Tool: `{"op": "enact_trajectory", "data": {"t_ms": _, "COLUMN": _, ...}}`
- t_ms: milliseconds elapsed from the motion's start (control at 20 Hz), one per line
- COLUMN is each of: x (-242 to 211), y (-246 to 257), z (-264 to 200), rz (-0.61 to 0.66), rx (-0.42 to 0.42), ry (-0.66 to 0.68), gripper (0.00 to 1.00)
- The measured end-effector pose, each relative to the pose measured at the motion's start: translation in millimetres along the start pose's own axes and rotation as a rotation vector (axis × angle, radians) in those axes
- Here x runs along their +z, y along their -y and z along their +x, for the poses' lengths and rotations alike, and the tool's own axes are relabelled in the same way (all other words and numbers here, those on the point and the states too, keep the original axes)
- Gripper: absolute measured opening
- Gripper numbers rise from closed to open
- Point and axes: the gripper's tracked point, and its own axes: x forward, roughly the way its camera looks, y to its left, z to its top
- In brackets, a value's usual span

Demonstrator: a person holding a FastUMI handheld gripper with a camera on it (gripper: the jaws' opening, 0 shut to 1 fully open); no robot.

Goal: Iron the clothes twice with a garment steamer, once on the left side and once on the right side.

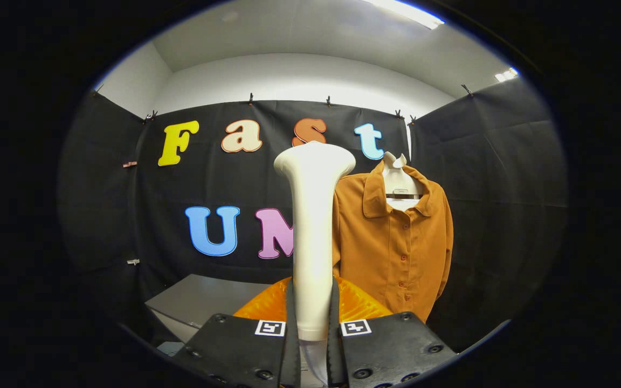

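Cream-white steamer point(313, 226); plain rust-orange shirt point(397, 248); white hanger point(399, 183); grey table point(202, 299).

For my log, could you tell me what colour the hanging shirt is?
The shirt is plain orange-brown, seen best in the gripper view.

Black cloth point(504, 178) hangs as booth wall on three sides, clipped along its top edge. White wall point(299, 81) and ceiling point(316, 32) above; strip light point(405, 12) overhead, far right. Grey tabletop point(202, 302) low, near left.
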Motion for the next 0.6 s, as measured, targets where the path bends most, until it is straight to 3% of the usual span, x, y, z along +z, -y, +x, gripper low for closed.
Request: {"op": "enact_trajectory", "data": {"t_ms": 600, "x": 2.1, "y": -3.3, "z": 7.7, "rz": -0.007, "rx": -0.006, "ry": 0.011, "gripper": 0.23}}
